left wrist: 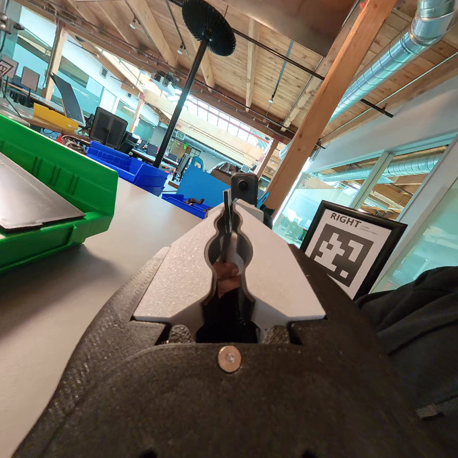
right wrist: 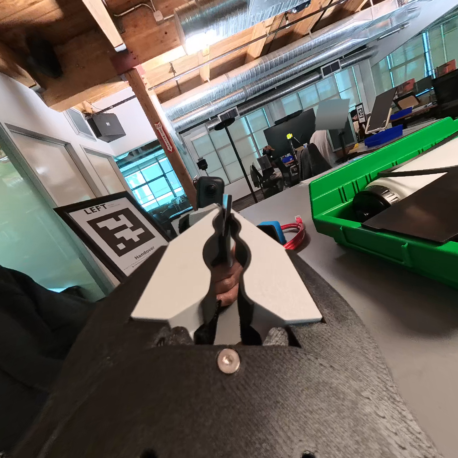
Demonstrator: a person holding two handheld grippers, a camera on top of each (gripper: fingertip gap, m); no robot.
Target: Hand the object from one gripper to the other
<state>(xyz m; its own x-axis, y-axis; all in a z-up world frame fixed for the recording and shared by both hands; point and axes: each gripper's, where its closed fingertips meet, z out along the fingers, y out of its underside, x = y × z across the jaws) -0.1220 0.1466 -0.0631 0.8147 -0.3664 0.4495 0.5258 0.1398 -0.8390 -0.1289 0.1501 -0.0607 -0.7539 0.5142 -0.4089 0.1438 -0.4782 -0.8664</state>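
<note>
Thin flat dark object (left wrist: 227,215) sits edge-on between both grippers, above the grey table (left wrist: 128,238). Left gripper (left wrist: 229,210) clamped on it; right gripper (right wrist: 226,215) clamped on it from the opposite side, tips meeting. Green bin (right wrist: 371,223) beside, red cable (right wrist: 296,234) near it.
</note>
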